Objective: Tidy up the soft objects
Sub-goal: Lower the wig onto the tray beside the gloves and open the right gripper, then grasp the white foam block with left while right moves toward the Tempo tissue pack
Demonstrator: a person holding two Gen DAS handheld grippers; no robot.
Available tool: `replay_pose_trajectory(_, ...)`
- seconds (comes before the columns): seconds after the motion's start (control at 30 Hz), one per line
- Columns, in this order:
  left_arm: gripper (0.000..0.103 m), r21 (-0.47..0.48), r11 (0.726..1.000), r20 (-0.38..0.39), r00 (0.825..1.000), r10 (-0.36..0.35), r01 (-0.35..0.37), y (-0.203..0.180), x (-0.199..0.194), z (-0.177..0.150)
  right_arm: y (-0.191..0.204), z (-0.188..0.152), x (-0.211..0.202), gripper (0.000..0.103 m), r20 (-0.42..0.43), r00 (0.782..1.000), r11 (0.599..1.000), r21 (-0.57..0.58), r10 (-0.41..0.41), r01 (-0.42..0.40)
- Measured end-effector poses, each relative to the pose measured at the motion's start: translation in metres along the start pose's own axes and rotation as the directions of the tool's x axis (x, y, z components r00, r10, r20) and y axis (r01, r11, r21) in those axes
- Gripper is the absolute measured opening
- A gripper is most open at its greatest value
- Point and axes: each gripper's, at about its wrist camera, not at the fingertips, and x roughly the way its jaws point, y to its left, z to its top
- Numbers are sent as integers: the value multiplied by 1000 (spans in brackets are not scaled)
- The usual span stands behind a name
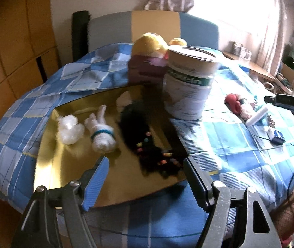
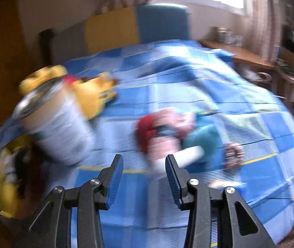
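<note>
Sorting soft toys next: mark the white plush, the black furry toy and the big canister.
white plush (image 1: 102, 137), left wrist view, on its body below the teal band
black furry toy (image 1: 135, 124), left wrist view, on its dark fur
canister (image 1: 188, 88), left wrist view, on its label side

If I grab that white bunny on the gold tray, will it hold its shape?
Probably not: the bunny looks plush, so it should squash and droop. Likely light. Lying flat on the tray, it shouldn't roll.
</note>
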Motion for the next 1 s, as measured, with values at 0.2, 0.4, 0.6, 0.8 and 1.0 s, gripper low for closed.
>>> replay_pose_trajectory(0.2, 75, 97, 993, -11, 998, -64, 64, -39, 4, 12, -77, 7, 15, 42, 14, 989, 972, 186, -150, 144)
replay_pose_trajectory(0.4, 75, 158, 975, -58, 987, -148, 155, -86, 20, 27, -132, -5, 22, 42, -35, 996, 889, 450, -76, 84)
replay_pose_trajectory(0.6, 75, 243, 944, -71, 975, -211, 222, -138, 36, 41, -148, -12, 23, 42, -36, 999, 831, 555, -7, 26)
replay_pose_trajectory(0.8, 75, 321, 906, -80, 961, -266, 277, -184, 57, 55, -158, -19, 24, 42, -21, 999, 787, 617, 44, -22)
replay_pose_trajectory(1.0, 73, 390, 855, -56, 936, -347, 341, -232, 85, 75, -160, -19, 26, 42, -22, 996, 774, 631, 84, -51)
